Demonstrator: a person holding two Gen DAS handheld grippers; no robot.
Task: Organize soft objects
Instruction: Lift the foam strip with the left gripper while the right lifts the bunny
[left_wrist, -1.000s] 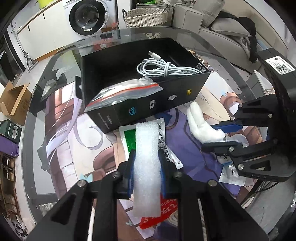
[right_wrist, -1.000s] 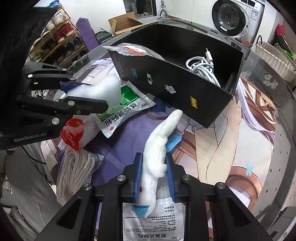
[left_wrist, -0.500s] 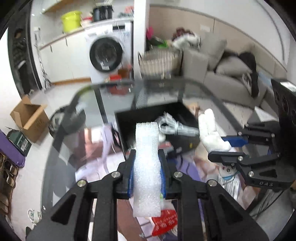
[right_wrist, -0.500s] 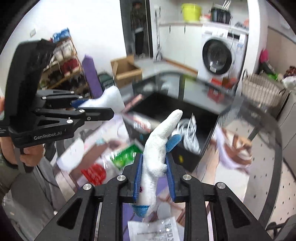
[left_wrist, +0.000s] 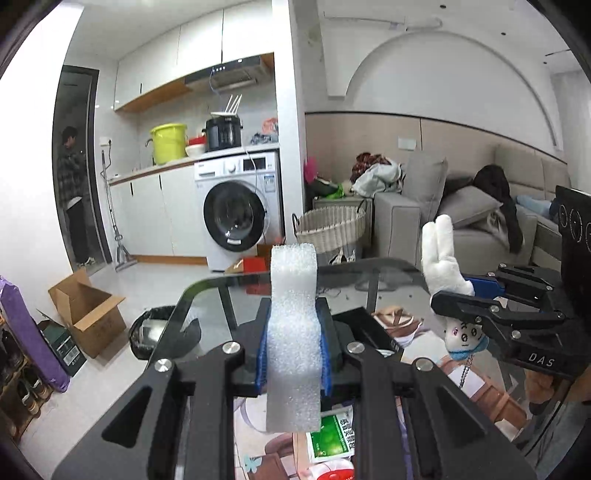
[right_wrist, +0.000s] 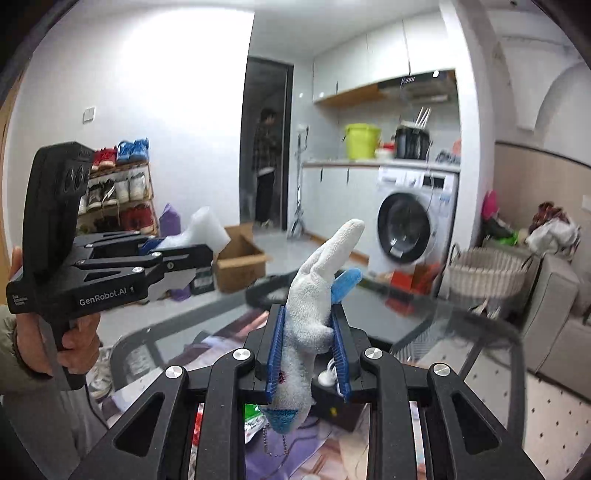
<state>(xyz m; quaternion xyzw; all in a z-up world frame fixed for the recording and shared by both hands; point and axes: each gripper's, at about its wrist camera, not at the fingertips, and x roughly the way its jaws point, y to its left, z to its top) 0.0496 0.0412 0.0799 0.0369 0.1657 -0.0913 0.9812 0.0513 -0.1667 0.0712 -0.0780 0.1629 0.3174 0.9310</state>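
My left gripper (left_wrist: 293, 343) is shut on a white foam strip (left_wrist: 293, 332) that stands upright between the blue pads. It also shows in the right wrist view (right_wrist: 177, 247), held up at the left, with the foam strip (right_wrist: 201, 229). My right gripper (right_wrist: 308, 350) is shut on a white plush rabbit toy (right_wrist: 314, 306) with a blue ear and a bead chain. It also shows in the left wrist view (left_wrist: 465, 291), with the toy (left_wrist: 441, 258). Both grippers are raised and level, looking across the room. The black box (left_wrist: 362, 325) is mostly hidden behind my left fingers.
The glass table (left_wrist: 207, 306) with a printed mat lies low in both views. A green and white packet (left_wrist: 332, 435) and a red item (left_wrist: 328, 472) lie on it. Beyond are a washing machine (left_wrist: 236, 218), a wicker basket (left_wrist: 332, 229), a sofa (left_wrist: 480, 221) and a cardboard box (left_wrist: 88, 314).
Both grippers have tilted up from looking down at the table and black box to looking level across the room. Each still holds its object.
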